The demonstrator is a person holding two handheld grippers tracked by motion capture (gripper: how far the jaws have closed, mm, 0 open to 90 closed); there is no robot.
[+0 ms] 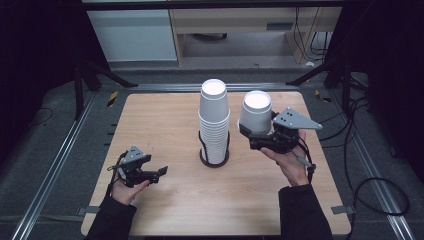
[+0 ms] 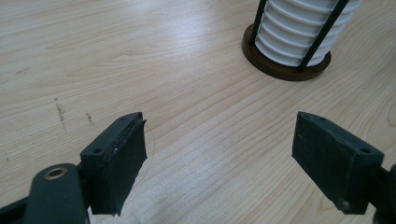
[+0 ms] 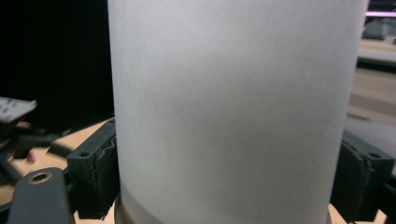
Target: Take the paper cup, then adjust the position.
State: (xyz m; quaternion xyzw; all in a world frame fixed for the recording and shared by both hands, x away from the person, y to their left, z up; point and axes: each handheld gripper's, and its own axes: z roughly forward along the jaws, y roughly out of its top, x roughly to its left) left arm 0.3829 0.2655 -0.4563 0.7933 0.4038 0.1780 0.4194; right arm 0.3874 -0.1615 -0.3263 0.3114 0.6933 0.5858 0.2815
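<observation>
Cup [image 1: 256, 114] first: a single white paper cup, upside down, gripped by the right gripper [image 1: 258, 136] and held in the air just right of the stack of cups [image 1: 214, 122]. Its jaws press on both sides of the cup near the rim, as the right gripper view shows. That stack stands in a dark holder [image 1: 214, 159] at the middle of the wooden table [image 1: 165, 115]. Well apart, the left gripper [image 1: 159, 174] sits low over the near left of the table, jaws wide open and empty.
</observation>
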